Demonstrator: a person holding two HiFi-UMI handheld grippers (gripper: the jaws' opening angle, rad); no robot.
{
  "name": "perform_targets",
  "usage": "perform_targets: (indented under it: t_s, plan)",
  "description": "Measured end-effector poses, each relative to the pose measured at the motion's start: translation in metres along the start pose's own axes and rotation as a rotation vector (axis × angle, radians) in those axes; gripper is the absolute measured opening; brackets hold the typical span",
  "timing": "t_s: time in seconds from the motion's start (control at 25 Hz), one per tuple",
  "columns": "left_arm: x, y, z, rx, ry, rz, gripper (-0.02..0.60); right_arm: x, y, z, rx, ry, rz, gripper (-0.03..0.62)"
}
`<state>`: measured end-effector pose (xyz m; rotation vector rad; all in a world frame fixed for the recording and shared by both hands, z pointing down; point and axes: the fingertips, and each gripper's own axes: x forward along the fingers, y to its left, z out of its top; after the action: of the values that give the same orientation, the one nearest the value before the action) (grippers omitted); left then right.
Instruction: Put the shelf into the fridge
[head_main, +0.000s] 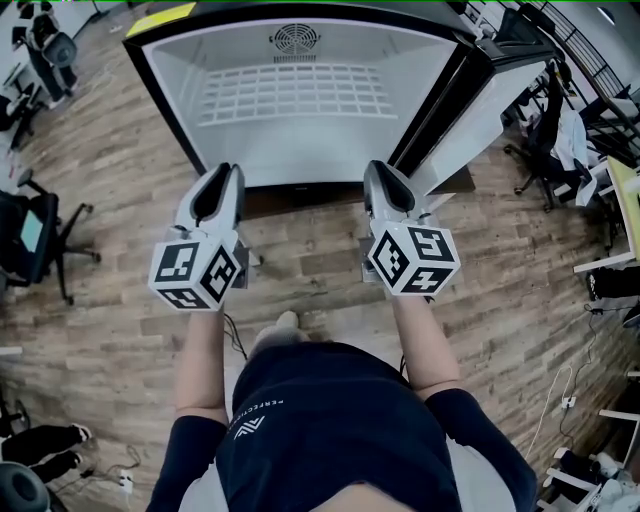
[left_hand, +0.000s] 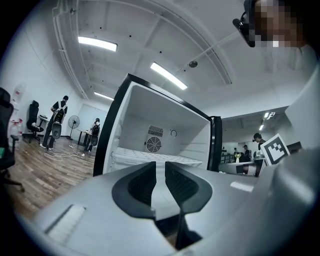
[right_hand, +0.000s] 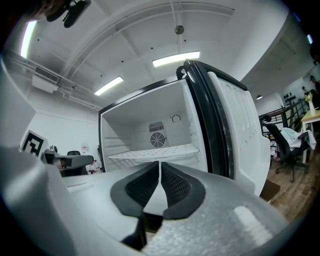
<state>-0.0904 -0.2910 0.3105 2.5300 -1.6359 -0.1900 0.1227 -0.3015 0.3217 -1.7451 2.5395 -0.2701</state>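
Note:
The open fridge stands in front of me with a white interior. The white wire shelf lies flat inside it below the fan grille; I also see the shelf in the left gripper view and the shelf in the right gripper view. My left gripper points at the fridge's lower left front, a short way off; in its own view the left gripper shows a narrow gap with nothing in it. My right gripper hangs level with it on the right; the right gripper has its tips almost touching and holds nothing.
The fridge door stands swung open to the right. Office chairs are on the left, more chairs and a desk on the right. People stand far off to the left. The floor is wood plank.

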Motion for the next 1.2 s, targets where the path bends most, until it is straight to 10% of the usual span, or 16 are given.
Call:
perform_targets:
  t_s: [1.2]
  plan:
    - [-0.015,-0.001,-0.016,-0.036,0.053,0.029,0.006,-0.009,0.009,-0.017,0.079,0.054,0.031,0.002]
